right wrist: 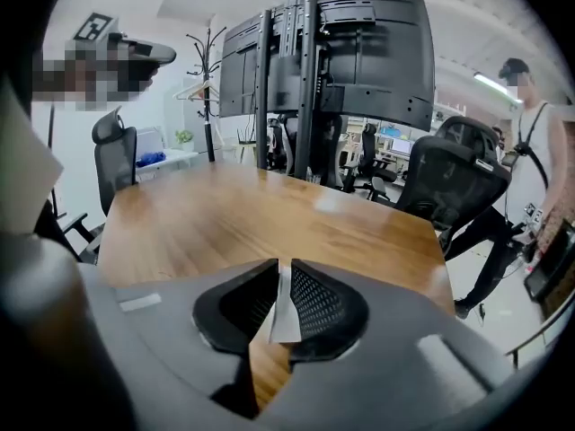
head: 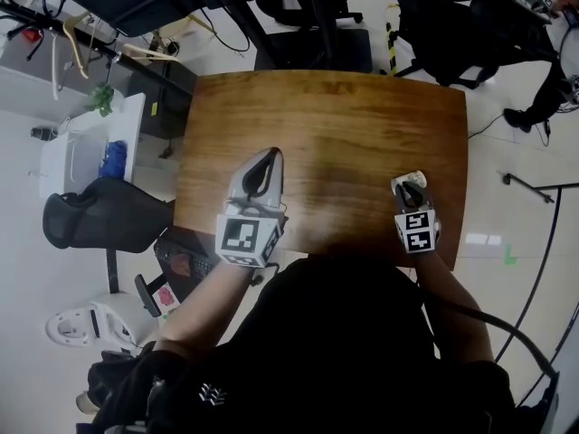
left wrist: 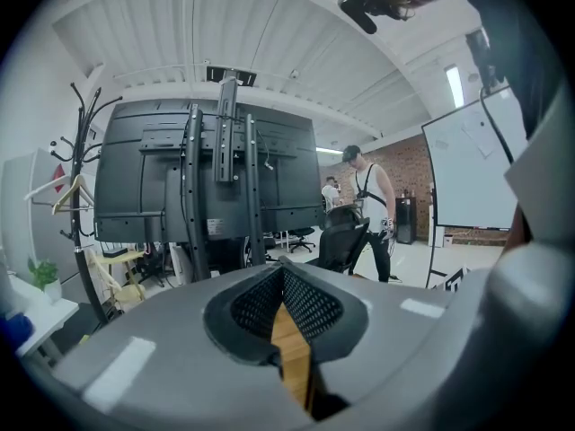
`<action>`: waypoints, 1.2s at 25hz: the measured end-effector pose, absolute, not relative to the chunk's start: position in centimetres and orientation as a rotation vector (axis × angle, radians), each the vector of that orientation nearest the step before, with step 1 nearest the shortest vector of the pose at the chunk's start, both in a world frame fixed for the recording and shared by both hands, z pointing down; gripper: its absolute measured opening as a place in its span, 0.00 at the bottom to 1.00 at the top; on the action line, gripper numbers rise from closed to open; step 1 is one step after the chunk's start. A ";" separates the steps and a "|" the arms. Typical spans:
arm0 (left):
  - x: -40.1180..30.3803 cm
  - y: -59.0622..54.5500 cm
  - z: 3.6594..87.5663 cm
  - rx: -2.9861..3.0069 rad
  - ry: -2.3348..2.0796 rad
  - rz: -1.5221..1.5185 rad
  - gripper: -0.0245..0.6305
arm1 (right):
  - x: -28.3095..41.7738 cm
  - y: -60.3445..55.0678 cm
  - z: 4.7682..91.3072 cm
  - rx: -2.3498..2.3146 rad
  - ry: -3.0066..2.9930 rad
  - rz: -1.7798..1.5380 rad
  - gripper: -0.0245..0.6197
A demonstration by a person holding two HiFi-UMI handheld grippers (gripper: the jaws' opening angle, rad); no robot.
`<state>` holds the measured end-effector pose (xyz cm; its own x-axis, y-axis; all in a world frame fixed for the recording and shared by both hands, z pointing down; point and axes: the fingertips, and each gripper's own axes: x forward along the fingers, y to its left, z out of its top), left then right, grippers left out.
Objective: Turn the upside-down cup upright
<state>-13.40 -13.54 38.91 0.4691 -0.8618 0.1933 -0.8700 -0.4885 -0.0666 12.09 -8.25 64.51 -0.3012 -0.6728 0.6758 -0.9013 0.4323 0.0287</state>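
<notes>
A small white cup (head: 417, 178) sits at the tip of my right gripper (head: 407, 184), near the right edge of the wooden table (head: 326, 125); the gripper hides most of it, so I cannot tell which way up it is. In the right gripper view, a thin white strip of the cup's wall (right wrist: 280, 317) is pinched between the nearly closed jaws of the right gripper (right wrist: 280, 268). My left gripper (head: 270, 156) hovers over the table's near left part, shut with nothing in it. The left gripper view shows the left gripper (left wrist: 283, 266) with its tips touching.
Black monitor stands (right wrist: 350, 52) and office chairs (right wrist: 454, 182) stand beyond the table's far edge. A coat rack (left wrist: 76, 196) is at the left. A person (left wrist: 370, 209) stands farther back. A white side table (head: 95, 143) and a black chair (head: 95, 215) are left of the table.
</notes>
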 end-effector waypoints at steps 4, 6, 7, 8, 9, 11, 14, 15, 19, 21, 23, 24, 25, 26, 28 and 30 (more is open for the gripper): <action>-13.3 -13.4 39.1 2.647 -1.573 0.315 0.04 | 11.9 -8.6 64.5 1.292 -2.123 0.547 0.14; -13.3 -13.3 39.1 2.639 -1.581 0.314 0.04 | 11.6 -8.6 64.2 1.248 -2.168 0.554 0.22; -13.2 -13.3 39.1 2.634 -1.584 0.312 0.04 | 11.7 -8.6 63.9 1.234 -2.194 0.557 0.25; -13.1 -13.2 39.1 2.628 -1.588 0.308 0.04 | 11.9 -8.7 63.5 1.231 -2.220 0.561 0.27; -13.0 -13.1 39.0 2.624 -1.591 0.305 0.04 | 12.5 -9.0 63.1 1.244 -2.240 0.563 0.29; -12.7 -13.0 38.9 2.620 -1.601 0.301 0.04 | 14.7 -10.0 62.8 1.316 -2.240 0.590 0.29; -12.5 -12.9 38.8 2.612 -1.614 0.308 0.04 | 18.6 -11.3 64.3 1.408 -2.143 0.757 0.29; -12.4 -12.8 38.7 2.611 -1.619 0.311 0.04 | 19.4 -11.4 65.3 1.406 -2.113 0.846 0.29; -12.2 -12.7 38.6 2.609 -1.640 0.330 0.04 | 19.5 -11.3 66.7 1.370 -2.141 1.133 0.29; -12.1 -12.6 38.6 2.609 -1.643 0.337 0.04 | 19.0 -11.3 66.6 1.348 -2.167 1.161 0.25; -11.8 -12.5 38.6 2.609 -1.641 0.340 0.04 | 18.7 -11.1 66.4 1.321 -2.174 1.140 0.25; -11.7 -12.5 38.7 2.610 -1.639 0.342 0.04 | 18.6 -11.0 66.3 1.309 -2.173 1.124 0.24; -11.7 -12.5 38.7 2.611 -1.636 0.345 0.04 | 18.4 -11.0 66.2 1.299 -2.173 1.099 0.24; -11.7 -12.5 38.8 2.612 -1.632 0.346 0.04 | 18.1 -10.9 66.0 1.292 -2.173 1.063 0.24; -11.6 -12.6 38.7 2.618 -1.625 0.343 0.04 | 17.7 -10.8 65.3 1.277 -2.175 0.960 0.22; -11.0 -12.7 38.6 2.626 -1.621 0.335 0.04 | 17.5 -10.7 64.5 1.258 -2.182 0.848 0.19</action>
